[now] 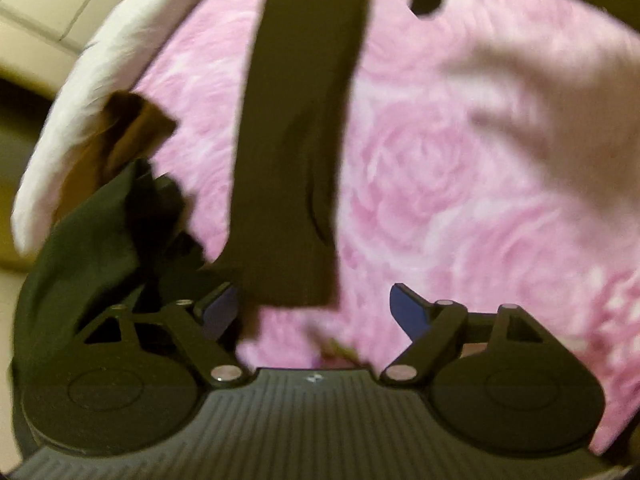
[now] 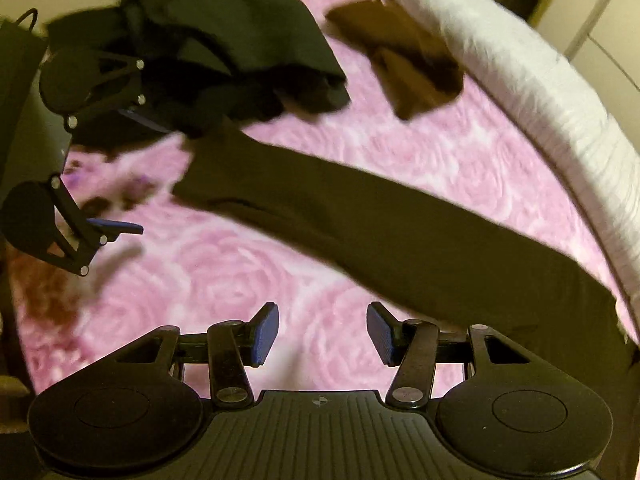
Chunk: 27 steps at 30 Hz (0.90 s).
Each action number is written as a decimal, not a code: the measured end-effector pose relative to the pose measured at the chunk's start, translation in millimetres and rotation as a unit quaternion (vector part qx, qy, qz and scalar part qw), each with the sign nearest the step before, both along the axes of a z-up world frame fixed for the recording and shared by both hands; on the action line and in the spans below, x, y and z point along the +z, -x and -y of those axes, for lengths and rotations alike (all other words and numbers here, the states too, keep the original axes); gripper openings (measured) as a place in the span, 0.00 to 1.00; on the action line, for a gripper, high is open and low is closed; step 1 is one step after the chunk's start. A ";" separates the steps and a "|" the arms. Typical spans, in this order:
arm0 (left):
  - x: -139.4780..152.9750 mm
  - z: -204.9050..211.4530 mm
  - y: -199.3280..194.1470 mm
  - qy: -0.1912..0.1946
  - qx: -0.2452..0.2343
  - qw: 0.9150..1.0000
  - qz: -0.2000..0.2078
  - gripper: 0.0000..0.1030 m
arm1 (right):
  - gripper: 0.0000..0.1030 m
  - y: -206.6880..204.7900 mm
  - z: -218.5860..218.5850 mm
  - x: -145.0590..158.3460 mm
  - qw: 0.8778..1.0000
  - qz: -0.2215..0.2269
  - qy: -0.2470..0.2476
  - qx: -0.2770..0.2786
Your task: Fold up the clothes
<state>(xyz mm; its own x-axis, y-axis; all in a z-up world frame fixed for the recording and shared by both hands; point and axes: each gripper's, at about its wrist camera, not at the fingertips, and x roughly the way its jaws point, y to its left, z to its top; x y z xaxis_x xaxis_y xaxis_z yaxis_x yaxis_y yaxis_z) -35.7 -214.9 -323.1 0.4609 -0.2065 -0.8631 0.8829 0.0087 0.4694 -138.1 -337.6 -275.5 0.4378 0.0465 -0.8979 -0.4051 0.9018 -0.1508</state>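
Blue pads of right gripper (image 2: 322, 334) stand spread over pink quilt (image 2: 224, 272), nothing between. Only the right view shows the left gripper (image 2: 124, 168) at 10 o'clock, jaws apart. One long dark garment (image 2: 360, 220) lies flat; one black pile (image 2: 224, 40) at 11, one brown piece (image 2: 404, 64) at 1.

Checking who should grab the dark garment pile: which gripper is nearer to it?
Left. The left gripper hangs right at the dark garment pile, its upper finger against it. The right gripper is farther off, over the pink bedspread.
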 end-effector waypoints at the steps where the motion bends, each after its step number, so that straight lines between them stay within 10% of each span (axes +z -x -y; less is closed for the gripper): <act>1: -7.1 1.9 -4.9 -0.003 -0.010 1.000 -0.001 0.58 | 0.52 -4.8 2.4 -4.3 1.000 -0.006 0.005 -0.008; 6: -14.4 7.2 -22.8 -0.013 -0.032 0.999 -0.014 0.05 | 0.52 -21.7 27.1 -13.4 0.998 -0.021 0.029 -0.055; 15: 54.3 5.2 -47.9 0.060 -0.031 0.997 0.031 0.04 | 0.52 -25.9 22.7 -6.6 0.997 0.058 0.042 0.026; 27: 93.8 12.7 -48.0 0.080 -0.061 0.994 0.031 0.04 | 0.52 -49.8 -56.6 -13.8 0.959 0.178 0.044 0.217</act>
